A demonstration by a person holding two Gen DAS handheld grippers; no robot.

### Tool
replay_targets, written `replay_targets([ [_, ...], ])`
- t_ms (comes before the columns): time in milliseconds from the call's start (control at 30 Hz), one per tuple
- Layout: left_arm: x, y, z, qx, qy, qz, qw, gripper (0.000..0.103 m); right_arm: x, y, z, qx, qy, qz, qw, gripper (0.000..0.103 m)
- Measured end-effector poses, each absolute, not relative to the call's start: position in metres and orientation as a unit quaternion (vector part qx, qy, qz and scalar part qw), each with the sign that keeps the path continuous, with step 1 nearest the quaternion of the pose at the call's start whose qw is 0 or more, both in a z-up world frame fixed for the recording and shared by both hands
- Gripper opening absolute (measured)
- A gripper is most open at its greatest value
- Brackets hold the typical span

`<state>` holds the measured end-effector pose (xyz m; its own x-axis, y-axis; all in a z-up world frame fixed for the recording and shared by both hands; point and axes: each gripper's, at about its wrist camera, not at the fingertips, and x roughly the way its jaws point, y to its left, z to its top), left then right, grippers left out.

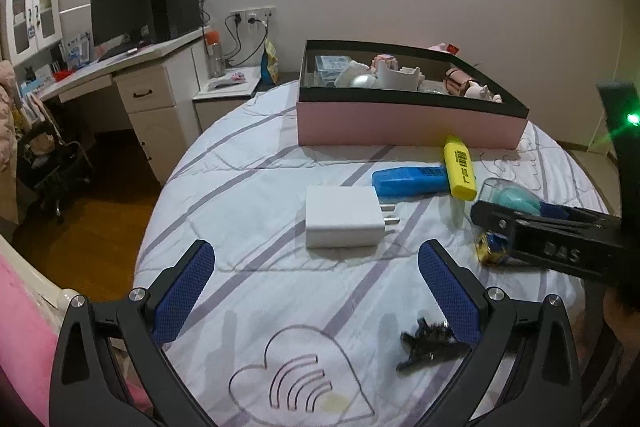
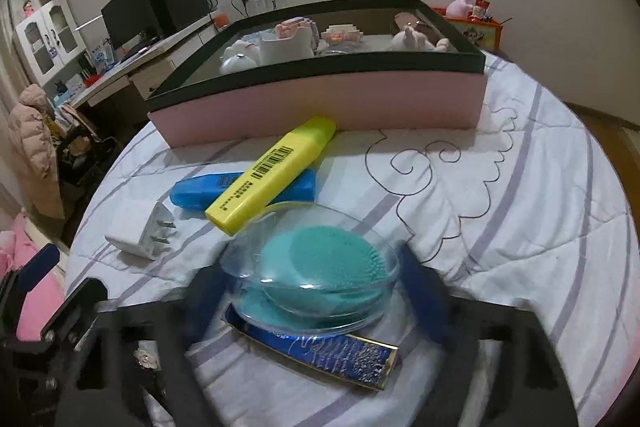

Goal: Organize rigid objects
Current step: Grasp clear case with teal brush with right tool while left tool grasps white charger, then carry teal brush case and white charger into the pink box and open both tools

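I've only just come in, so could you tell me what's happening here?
A person is tidying loose items off a bed into a pink box. The right claw straddles a clear case holding a teal brush; contact is too blurred to judge. The left claw hovers open before a white charger.

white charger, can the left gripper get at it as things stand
Probably yes: the white charger lies flat on the bedspread just ahead of the open left gripper, alone, with nothing between its fingers and it.

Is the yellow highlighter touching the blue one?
Touching. The right wrist view shows the yellow highlighter lying across the blue highlighter, resting on it with no gap.
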<state>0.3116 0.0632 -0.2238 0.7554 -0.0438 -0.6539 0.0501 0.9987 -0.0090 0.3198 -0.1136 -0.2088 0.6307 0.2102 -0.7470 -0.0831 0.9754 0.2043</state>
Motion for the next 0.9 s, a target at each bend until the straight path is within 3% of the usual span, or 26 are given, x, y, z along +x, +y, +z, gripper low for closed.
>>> replay_targets([
  [400, 0.368, 0.048, -0.25, 0.005, 0.435, -0.045, 0.899, 0.103, 0.311, -0.138, -0.203, 0.06, 0.414, 0.069, 0.906, 0.074],
  [667, 0.383, 0.052, -0.251, -0.001, 0.444, -0.032, 0.895, 0.102, 0.315, -0.141, -0.206, 0.066, 0.413, 0.077, 0.905, 0.074],
  [767, 0.382, 0.047, -0.249, 0.014, 0.437, -0.034, 0.899, 0.086, 0.315, -0.141, -0.206, 0.066, 0.414, 0.079, 0.904, 0.074],
  [800, 0.38, 0.046, -0.247, 0.017, 0.431, -0.037, 0.902, 0.071, 0.315, -0.141, -0.206, 0.065, 0.414, 0.079, 0.904, 0.074],
  [900, 0.378, 0.042, -0.246, 0.03, 0.427, -0.03, 0.903, 0.07, 0.315, -0.141, -0.206, 0.063, 0.413, 0.078, 0.905, 0.074],
])
